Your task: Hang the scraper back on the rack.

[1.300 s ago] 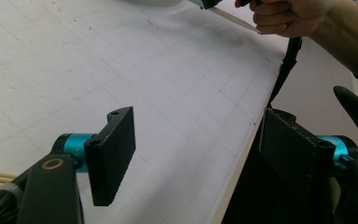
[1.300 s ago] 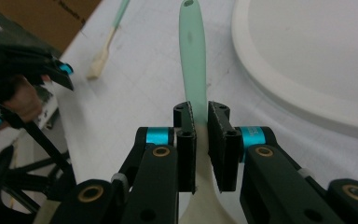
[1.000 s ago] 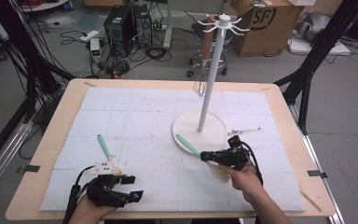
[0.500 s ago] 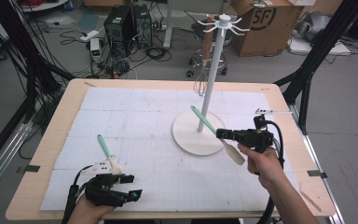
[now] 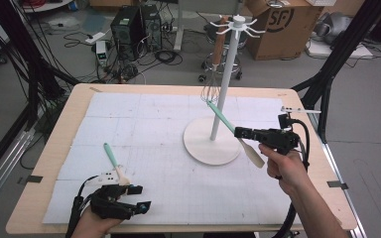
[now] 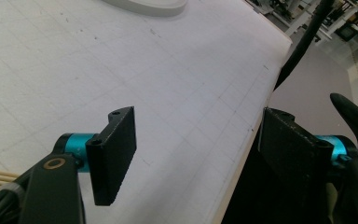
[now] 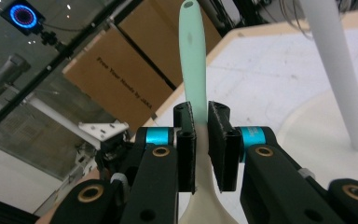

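- we read the work as hanging the spatula (image 5: 230, 130) on the white rack (image 5: 226, 74) at the far middle of the table (image 5: 54, 144).
- spatula: mint handle w/ hole at the tip, cream blade. looks light, one stiff-ish piece; we judge the blade end softer and flexy, the handle smooth, maybe slippery, so it could pivot in a narrow pinch. not fragile.
- where it is: off the table, in the air over the rack's round base (image 5: 203, 148), handle tip pointing up-left toward the pole, blade hanging down-right.
- right tool (image 5: 239, 132): clenched on the spatula at the neck, where handle meets blade; right gripper view shows both pads (image 7: 185, 140) pressing the neck, handle (image 7: 193, 56) rising straight out btw them. good place to hold imo: leaves the hole end free for a hook.
- right hand (image 5: 285, 166) pose: raised above the table's right side, forearm in from the bottom edge, tool about level, pointing left at the pole.
- left tool (image 5: 129, 198): released, nothing btw its pads (image 6: 114, 154); rests low at the near-left edge.
- a 2nd spatula (image 5: 113, 161) lies on the mat just beyond the left tool.
- a whisk (image 5: 213, 74) hangs on the rack already.
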### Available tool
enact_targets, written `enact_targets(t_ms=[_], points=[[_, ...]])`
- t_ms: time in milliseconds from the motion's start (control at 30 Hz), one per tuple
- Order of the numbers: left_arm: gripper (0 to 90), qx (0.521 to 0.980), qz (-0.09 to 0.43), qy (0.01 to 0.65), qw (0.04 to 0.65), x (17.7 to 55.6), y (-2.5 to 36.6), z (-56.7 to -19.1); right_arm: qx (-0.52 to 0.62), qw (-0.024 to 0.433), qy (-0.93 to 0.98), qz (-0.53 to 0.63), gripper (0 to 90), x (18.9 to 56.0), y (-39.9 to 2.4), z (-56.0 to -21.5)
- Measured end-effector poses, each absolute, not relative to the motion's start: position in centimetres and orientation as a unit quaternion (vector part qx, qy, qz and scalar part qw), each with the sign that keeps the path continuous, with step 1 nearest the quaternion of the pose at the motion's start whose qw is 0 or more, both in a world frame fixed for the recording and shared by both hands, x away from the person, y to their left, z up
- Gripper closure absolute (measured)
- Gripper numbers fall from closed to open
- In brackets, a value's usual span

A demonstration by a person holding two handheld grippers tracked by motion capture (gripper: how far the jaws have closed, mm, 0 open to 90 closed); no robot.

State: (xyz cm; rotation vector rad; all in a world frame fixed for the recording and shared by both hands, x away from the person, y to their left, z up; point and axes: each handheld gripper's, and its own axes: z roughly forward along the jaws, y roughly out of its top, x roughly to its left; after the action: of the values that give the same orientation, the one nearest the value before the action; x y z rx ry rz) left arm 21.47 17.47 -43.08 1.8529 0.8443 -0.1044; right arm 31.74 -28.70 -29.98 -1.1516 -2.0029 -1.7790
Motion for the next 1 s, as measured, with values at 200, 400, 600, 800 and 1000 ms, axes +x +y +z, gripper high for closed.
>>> enact_targets(t_ms=[200, 400, 600, 800, 1000], points=[[28.2, 0.775, -0.043, 0.352, 0.523, 21.5, 17.4, -43.1, -0.385, 0.096, -0.666, -0.632, 82.0, 31.6, -30.0, -27.2], [28.2, 0.775, -0.044, 0.350, 0.524, 21.5, 17.4, -43.1, -0.387, 0.077, -0.661, -0.638, 82.0, 31.7, -31.0, -24.9], [28.3, 0.773, -0.046, 0.352, 0.526, 21.6, 17.5, -43.1, -0.390, 0.072, -0.652, -0.646, 82.0, 31.9, -31.8, -23.9], [28.3, 0.772, -0.046, 0.353, 0.526, 21.6, 17.6, -43.1, -0.396, 0.075, -0.637, -0.657, 82.0, 32.1, -32.3, -23.8], [28.3, 0.773, -0.046, 0.353, 0.526, 21.6, 17.5, -43.1, -0.392, 0.074, -0.636, -0.660, 82.0, 31.9, -32.4, -23.3]])
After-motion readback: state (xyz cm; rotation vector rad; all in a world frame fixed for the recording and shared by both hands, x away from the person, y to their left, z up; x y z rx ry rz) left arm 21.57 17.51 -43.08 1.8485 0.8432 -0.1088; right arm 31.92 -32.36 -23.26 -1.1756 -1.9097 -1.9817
